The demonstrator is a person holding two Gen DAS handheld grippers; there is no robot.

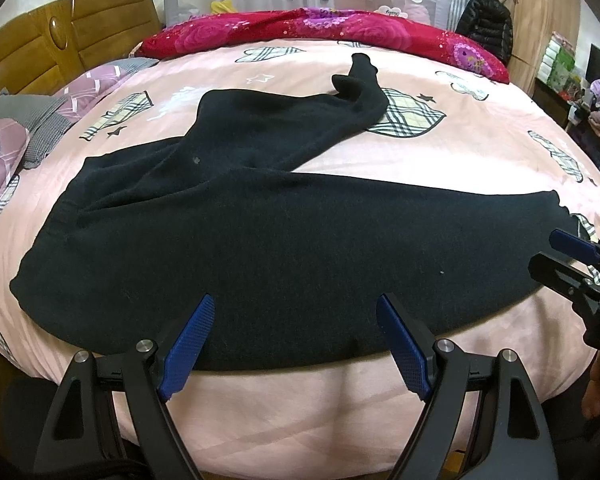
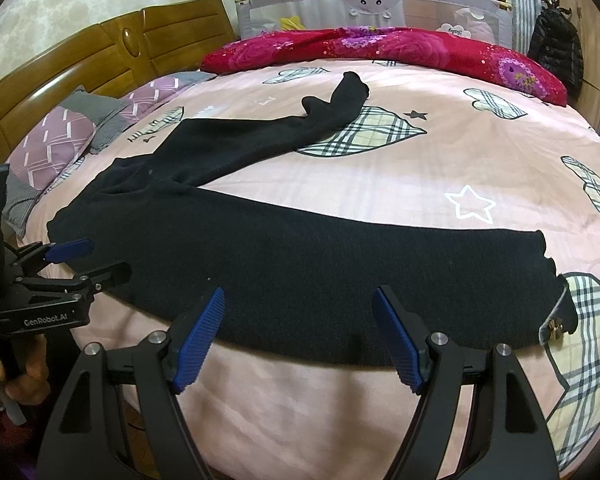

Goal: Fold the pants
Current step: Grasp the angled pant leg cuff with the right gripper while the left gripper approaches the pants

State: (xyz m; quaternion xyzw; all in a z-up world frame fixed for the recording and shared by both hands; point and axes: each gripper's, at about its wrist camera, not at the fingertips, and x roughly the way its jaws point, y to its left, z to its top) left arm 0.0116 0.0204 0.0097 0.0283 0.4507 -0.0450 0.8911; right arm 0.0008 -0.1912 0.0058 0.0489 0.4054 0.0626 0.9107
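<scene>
Black pants (image 1: 260, 240) lie spread on the pink bedsheet (image 1: 440, 168), near leg running along the bed's front edge, far leg (image 2: 268, 132) angled off toward the red floral quilt (image 1: 300, 28). Legs splayed in a V, so no fold made yet by my read.

My left gripper (image 1: 296, 312) hangs over the near hem, fingers wide, gripping nothing. My right gripper (image 2: 300, 304) sits further along the same leg, fingers also wide and empty. Both line up on the near edge, likely so I can pinch it at two spots and carry the near leg over the far one.

Waistband end with a small tag (image 2: 556, 324) lies to the right. Pillows (image 2: 56, 140) and wooden headboard (image 2: 100, 60) are well apart at left.
</scene>
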